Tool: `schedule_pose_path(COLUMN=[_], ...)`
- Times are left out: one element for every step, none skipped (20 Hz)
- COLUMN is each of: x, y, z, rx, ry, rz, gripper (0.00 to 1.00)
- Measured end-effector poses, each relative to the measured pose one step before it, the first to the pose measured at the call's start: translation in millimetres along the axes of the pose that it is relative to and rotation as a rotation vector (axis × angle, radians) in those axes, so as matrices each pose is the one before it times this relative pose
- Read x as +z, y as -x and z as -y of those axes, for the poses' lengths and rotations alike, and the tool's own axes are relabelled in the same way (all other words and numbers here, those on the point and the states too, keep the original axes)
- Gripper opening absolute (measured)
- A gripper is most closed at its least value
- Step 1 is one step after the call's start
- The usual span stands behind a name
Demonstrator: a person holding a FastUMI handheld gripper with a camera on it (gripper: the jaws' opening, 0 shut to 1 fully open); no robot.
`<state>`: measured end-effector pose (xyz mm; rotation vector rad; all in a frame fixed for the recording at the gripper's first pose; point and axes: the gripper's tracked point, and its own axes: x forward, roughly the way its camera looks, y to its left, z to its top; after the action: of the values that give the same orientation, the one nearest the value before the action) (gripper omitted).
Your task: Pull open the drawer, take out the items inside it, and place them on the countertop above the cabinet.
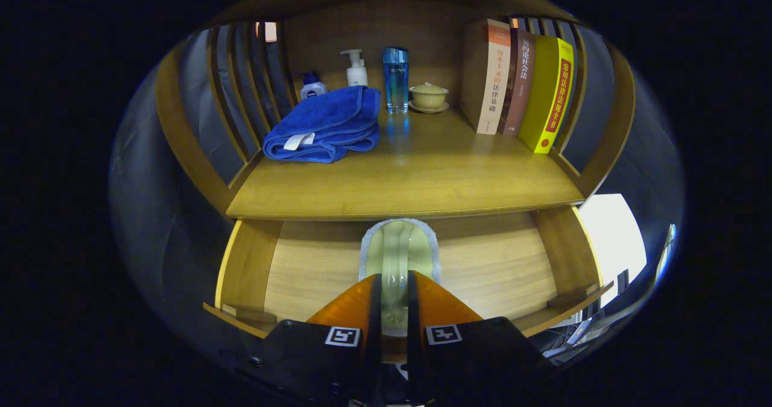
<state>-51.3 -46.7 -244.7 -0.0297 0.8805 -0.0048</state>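
The wooden drawer stands pulled open below the countertop. A pale green scrubber with a grey-white rim and a clear handle sits in the middle of the drawer, its far end close under the countertop's front edge. My gripper is shut on the clear handle, one finger on each side. I cannot tell whether the scrubber rests on the drawer floor or is lifted off it. The rest of the drawer floor that I see is bare wood.
On the countertop, a folded blue towel lies at the left. Behind it are a small white bottle, a pump bottle, a blue bottle and a lidded cup. Several upright books stand at the right. Slatted side walls flank the countertop.
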Motion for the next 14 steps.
schedule_pose_path(x=[5.29, 7.2, 8.71, 8.6, 9.38, 8.3, 6.14, 5.09, 4.68, 6.55, 5.71, 4.04, 4.4, 4.47], y=[5.08, 4.01, 3.64, 2.04, 1.33, 0.83, -0.4, -1.62, -2.31, -2.07, -4.33, -4.62, -5.04, -4.52], z=[1.6, 0.6, 0.95, 1.21, 1.14, 0.33, 1.31, 1.52, 2.86, 2.36, 1.79, 1.89, 1.06, 0.88], rx=[-0.00348, -0.00107, -0.00378, -0.00498, -0.00373, -0.00191, -0.00535, -0.00664, -0.01004, -0.00782, -0.00652, -0.00539, -0.00634, -0.00312], ry=[0.00358, 0.00411, 0.00383, 0.00535, 0.00323, 0.00365, 0.00313, 0.0013, 0.00165, -0.00127, -0.00067, 0.00052, -0.00087, -0.0021], rz=[0.00417, 0.00492, 0.01388, 0.0127, 0.01482, 0.01107, 0.00808, 0.00656, 0.00239, 0.0073, 0.00644, 0.00479, 0.00401, 0.00414], gripper=[0.26, 0.26, 0.26, 0.26, 0.26, 0.26, 0.26, 0.26, 0.26, 0.26, 0.26, 0.26, 0.26, 0.26])
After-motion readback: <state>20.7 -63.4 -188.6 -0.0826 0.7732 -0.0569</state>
